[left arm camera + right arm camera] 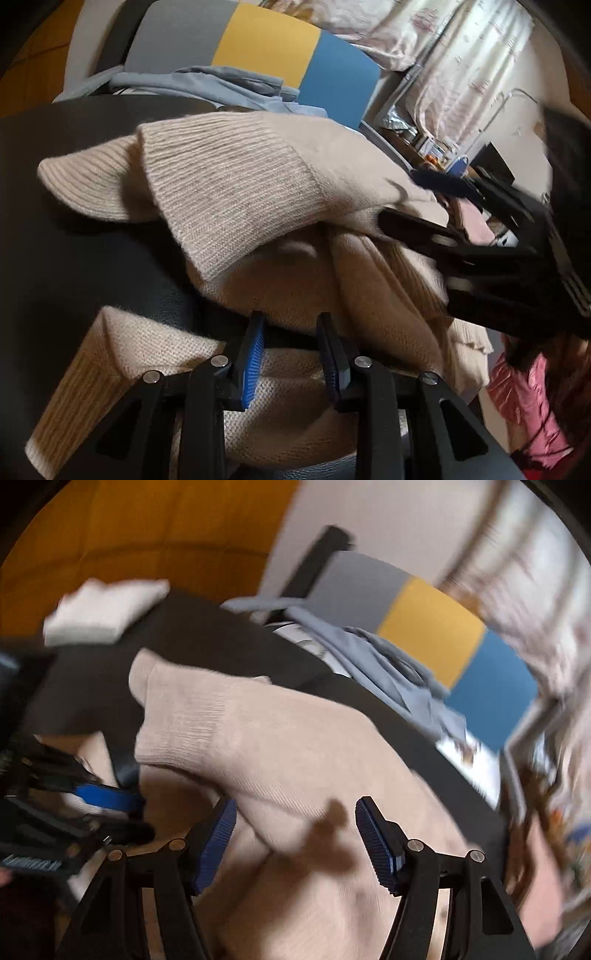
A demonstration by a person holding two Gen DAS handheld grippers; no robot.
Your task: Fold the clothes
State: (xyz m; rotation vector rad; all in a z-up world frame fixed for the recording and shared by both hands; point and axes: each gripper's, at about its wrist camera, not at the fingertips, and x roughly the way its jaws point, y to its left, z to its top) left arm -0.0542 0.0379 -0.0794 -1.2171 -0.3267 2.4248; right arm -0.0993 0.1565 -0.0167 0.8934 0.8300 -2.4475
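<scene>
**Loose sleeves may undo the fold**

Nearest, the left tongs (pixel 291 354) hang partly spread over the beige knit sweater (pixel 236 192), pads off the fabric and nothing between them. The right tongs (pixel 295 845) gape wide above the same sweater, also gripping nothing. The sweater lies bunched on the dark table (pixel 74 147), one ribbed cuff (pixel 229 184) draped across the body and another (pixel 74 376) trailing towards the near edge. That trailing cuff could slide off and drag the pile with it. A pinch taken now may catch two layers and skew the fold. Farther back, a blue-grey garment (pixel 221 81) lies near enough to snag.
</scene>
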